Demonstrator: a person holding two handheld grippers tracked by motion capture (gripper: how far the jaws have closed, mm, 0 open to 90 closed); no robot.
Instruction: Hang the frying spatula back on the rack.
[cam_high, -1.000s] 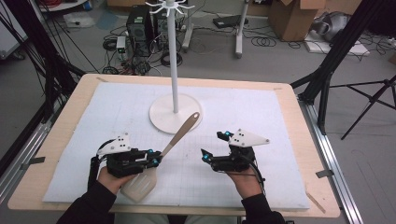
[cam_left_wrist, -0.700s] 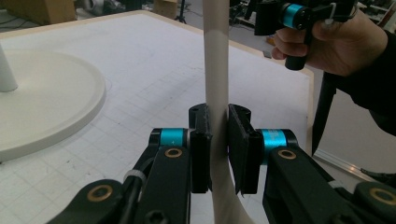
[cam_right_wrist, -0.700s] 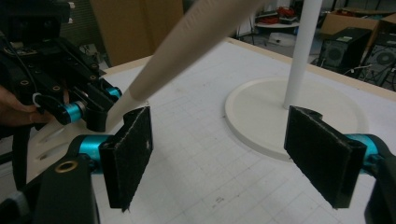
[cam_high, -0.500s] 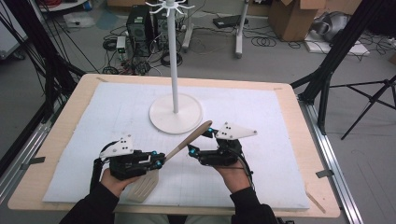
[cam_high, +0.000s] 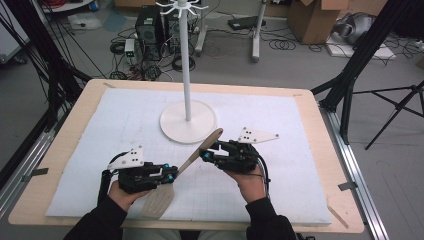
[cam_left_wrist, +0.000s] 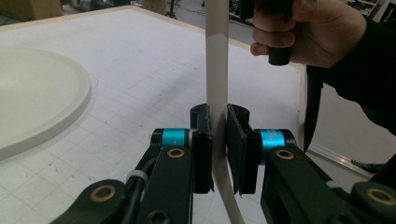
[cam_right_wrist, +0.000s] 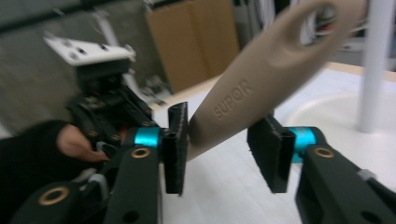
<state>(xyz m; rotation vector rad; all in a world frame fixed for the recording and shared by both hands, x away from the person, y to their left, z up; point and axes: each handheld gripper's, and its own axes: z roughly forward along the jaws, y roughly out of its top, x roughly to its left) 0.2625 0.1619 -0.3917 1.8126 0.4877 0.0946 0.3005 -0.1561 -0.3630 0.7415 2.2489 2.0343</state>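
The spatula (cam_high: 175, 175) lies aslant at lower centre of the high view, its slotted blade low beside the left hand and its handle rising toward the upper right; the left gripper (cam_high: 170, 175) is clamped on the handle near the blade, both pads pressed flat on it, as the left gripper view shows at centre frame (cam_left_wrist: 218, 149); the handle there (cam_left_wrist: 217, 56) runs straight up to the top edge.

The right gripper (cam_high: 205, 154) sits at centre of the high view, right of the handle's upper end; its jaws have just been closing, and in the right gripper view (cam_right_wrist: 224, 149) the handle (cam_right_wrist: 261, 79) passes between them, touching the left pad while the right pad stands clear of it; so it is not yet gripped there.

The stand (cam_high: 188, 120) rises just above the handle's tip, on the white mat (cam_high: 300, 150) covering the table (cam_high: 65, 120).
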